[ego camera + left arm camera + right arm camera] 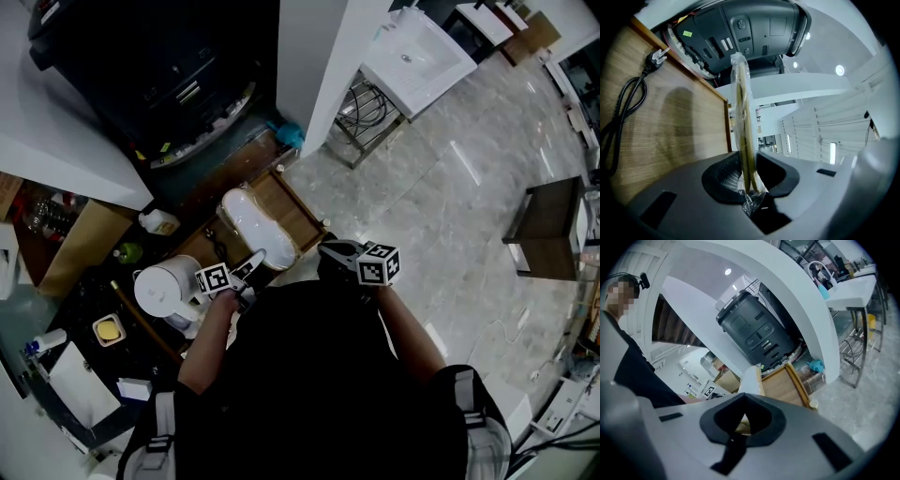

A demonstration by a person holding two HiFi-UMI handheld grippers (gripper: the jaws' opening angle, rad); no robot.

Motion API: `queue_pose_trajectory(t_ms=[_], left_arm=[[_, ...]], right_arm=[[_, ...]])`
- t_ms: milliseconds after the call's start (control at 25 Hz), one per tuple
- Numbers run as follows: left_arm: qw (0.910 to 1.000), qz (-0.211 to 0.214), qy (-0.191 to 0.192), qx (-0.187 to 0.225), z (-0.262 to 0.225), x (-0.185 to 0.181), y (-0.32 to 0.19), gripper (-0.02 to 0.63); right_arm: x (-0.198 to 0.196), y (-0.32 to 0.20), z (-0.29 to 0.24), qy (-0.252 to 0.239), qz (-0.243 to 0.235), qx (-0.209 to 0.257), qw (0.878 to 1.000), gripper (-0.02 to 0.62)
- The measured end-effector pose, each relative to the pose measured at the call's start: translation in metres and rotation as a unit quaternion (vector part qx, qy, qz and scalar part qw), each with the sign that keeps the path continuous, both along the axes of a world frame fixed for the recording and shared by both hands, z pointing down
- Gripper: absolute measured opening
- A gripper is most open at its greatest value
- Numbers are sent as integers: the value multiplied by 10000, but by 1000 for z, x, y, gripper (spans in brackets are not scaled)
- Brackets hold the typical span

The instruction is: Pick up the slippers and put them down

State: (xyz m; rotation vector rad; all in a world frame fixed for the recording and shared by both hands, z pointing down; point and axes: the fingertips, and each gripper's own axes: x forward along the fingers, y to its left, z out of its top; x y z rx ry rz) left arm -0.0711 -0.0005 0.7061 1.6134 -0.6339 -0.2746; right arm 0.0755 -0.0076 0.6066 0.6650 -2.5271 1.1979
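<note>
Room: pale, glossy marble floor beyond the wooden tray.
Task thing: slippers, flat, thin, cream-white, sealed in crinkly plastic wrap, held just over that tray.
Left grip: left tool narrow, pinching one wrapped end.
Right grip: right tool seemingly nipping the near edge.
Risk: slick film sliding out of either pinch; thin soles buckling if tugged apart.
Risk beside tray: snagging the black rubbery power cord.

Head view looks steeply down from above; both gripper views, close-in, share the black appliance.
</note>
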Motion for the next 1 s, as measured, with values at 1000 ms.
queue_pose_trajectory(t_ms=[1000], left_arm=[[9972,148,-361,-631,55,7,-4,91]], right_arm=[[5,11,2,371,-215,-3,9991,6]])
